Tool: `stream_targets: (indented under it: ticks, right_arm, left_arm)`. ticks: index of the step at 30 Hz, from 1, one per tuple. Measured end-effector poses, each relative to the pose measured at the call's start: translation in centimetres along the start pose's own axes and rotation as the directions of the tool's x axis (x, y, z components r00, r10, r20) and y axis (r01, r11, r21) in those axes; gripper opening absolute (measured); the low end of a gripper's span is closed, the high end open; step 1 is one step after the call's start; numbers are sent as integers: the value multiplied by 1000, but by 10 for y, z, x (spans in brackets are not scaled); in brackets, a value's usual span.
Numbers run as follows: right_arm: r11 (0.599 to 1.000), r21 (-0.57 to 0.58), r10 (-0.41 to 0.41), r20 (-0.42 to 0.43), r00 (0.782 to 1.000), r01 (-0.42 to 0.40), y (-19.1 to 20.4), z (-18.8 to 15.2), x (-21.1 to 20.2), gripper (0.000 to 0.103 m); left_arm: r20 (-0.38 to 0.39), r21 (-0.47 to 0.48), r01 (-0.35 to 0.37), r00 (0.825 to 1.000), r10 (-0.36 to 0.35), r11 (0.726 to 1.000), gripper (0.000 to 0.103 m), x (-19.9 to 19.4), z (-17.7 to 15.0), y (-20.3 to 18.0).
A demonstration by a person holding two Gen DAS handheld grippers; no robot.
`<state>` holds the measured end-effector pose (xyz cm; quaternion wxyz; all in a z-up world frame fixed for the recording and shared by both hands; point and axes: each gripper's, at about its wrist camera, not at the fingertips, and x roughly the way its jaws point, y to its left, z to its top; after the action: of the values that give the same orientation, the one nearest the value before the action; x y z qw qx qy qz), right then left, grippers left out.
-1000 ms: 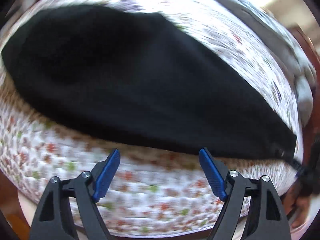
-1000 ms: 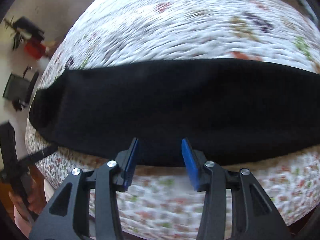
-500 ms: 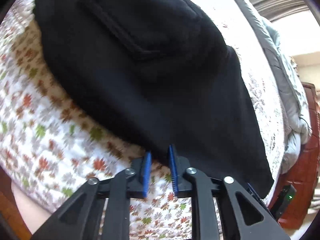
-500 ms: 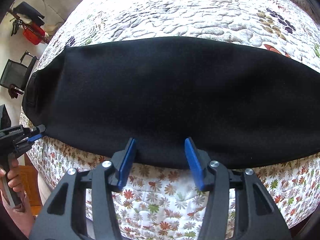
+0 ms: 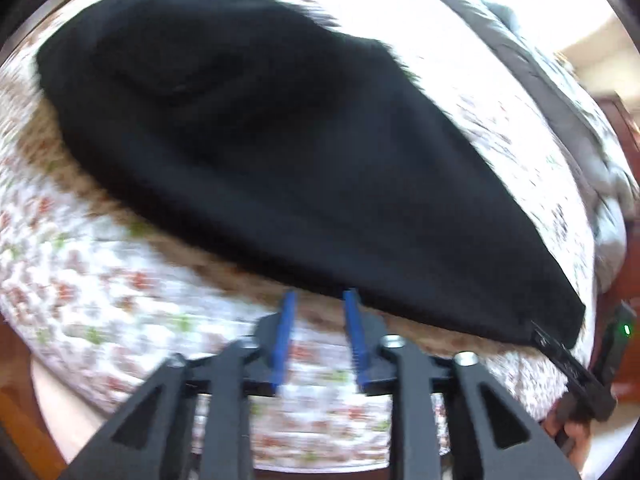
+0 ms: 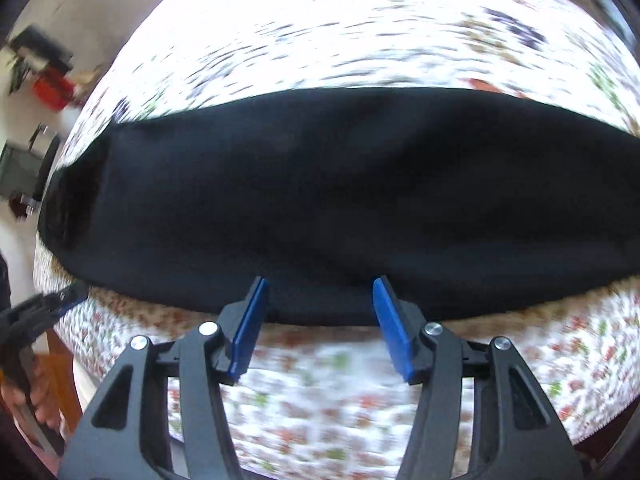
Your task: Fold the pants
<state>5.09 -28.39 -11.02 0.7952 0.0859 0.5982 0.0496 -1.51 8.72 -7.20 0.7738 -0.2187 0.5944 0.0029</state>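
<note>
Black pants (image 5: pixel 304 152) lie flat, stretched long across a floral quilt (image 5: pixel 100 280). In the left wrist view my left gripper (image 5: pixel 319 300) hovers at the pants' near edge. Its jaws are opening, and only quilt shows between the blue pads (image 5: pixel 285 320). In the right wrist view the pants (image 6: pixel 340 200) run from side to side. My right gripper (image 6: pixel 320 292) straddles their near hem with its jaws opening, and the pads (image 6: pixel 390 320) stand apart from the cloth. Each gripper shows in the other's view: the right gripper (image 5: pixel 560 354) by the pants' end, the left gripper (image 6: pixel 44 308) at the far left.
A grey blanket (image 5: pixel 600 168) is bunched along the far right of the bed. Past the bed's left side stand a red object (image 6: pixel 52 88) and a dark chair (image 6: pixel 28 164) on a pale floor. A hand (image 6: pixel 40 396) holds the left tool. The quilt's front edge drops off just below both grippers.
The left jaws went from wide to nearly closed, then partly apart again, and the left view swung across the pants and back. The right jaws widened a little at the hem.
</note>
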Motion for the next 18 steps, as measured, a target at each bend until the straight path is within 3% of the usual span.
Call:
stream_targets:
  ticks: [3,5,9,11,14,18]
  right_arm:
    - [998,64,-1,5,1000,0,-32,0,-3,53]
    - [995,84,48,-2,999,-47,-45,-2,2,49]
    - [987,111,113,13,993,-114,-55,-3,-5,49]
    - [981,140,128,43,991,-133,-70,-5,-18,53]
    - [970,223,80,94,992,-99,-108,-15,-40,55]
    - [924,380,5,113,994,-48,-176,-36,-58,57]
  left_arm:
    - [-10,98,37,999,-36,994,39,10,-3,-42]
    - [-14,160,40,999,-38,986,44,18,-3,-67]
    - [-23,276,-71,996,80,958,47,55,-1,-91]
    - [-8,297,-96,995,103,950,50,54,-4,-100]
    - [9,308,-79,997,80,948,50,46,-8,-110]
    - [-5,351,-29,999,33,936,52,47,-20,-137]
